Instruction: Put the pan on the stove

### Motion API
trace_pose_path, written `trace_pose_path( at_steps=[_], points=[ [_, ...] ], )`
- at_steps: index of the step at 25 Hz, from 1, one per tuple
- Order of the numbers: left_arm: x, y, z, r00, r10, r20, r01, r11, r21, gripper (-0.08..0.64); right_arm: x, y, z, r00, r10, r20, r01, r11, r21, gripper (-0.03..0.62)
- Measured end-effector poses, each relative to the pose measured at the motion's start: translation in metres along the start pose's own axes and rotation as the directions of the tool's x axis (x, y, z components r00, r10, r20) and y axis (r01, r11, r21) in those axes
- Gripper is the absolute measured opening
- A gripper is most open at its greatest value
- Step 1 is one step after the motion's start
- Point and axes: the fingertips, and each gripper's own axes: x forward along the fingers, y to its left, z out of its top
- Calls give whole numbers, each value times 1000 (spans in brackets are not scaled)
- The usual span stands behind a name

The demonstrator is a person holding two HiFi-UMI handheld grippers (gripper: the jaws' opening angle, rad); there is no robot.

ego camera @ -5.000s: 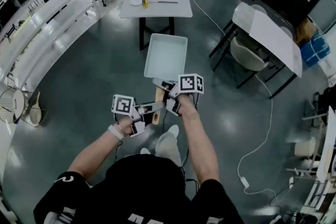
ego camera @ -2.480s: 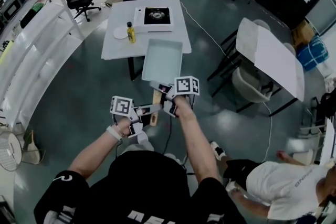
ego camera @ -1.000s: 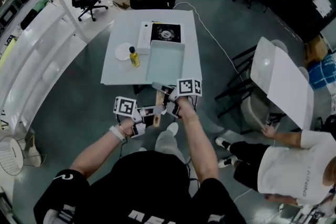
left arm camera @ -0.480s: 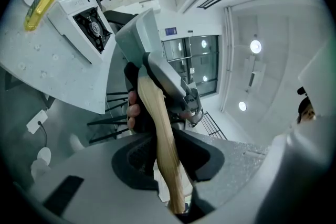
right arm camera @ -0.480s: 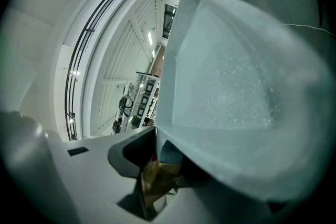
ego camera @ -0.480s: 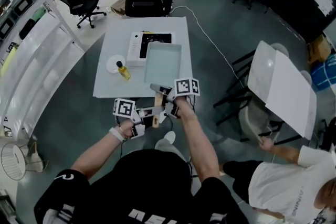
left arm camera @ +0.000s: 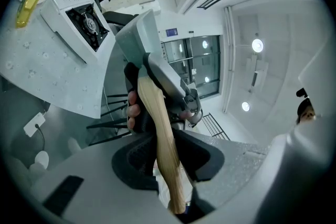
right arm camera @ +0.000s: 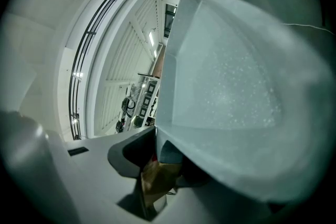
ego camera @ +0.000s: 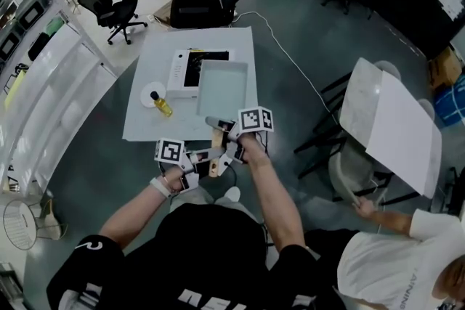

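Over the table's near side, the square pan is in the air, not yet on the stove just far-left of it. Left gripper clamps the wooden handle's end and right gripper clamps nearer the pan, likely sharing its weight.

Matt speckled pale-grey pan with a smooth pale wood handle

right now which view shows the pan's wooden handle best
The left gripper view: the wooden handle runs its whole length from between the fingers up to the pan. The head view shows only a short, small stretch; the right gripper view only a brown bit under the pan.
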Motion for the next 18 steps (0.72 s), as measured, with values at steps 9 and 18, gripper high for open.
trace_pose_path(
  at_steps=[9,18],
  points=[
    [14,9,3,1000,27,7,-27,999,18,98,-10,-11,7,1000,11,-4,-11,1000,7,114],
    [17,13,18,999,37,16,-37,999,13,98,-5,-12,22,1000,17,-10,-17,1000,-2,114]
  ],
)
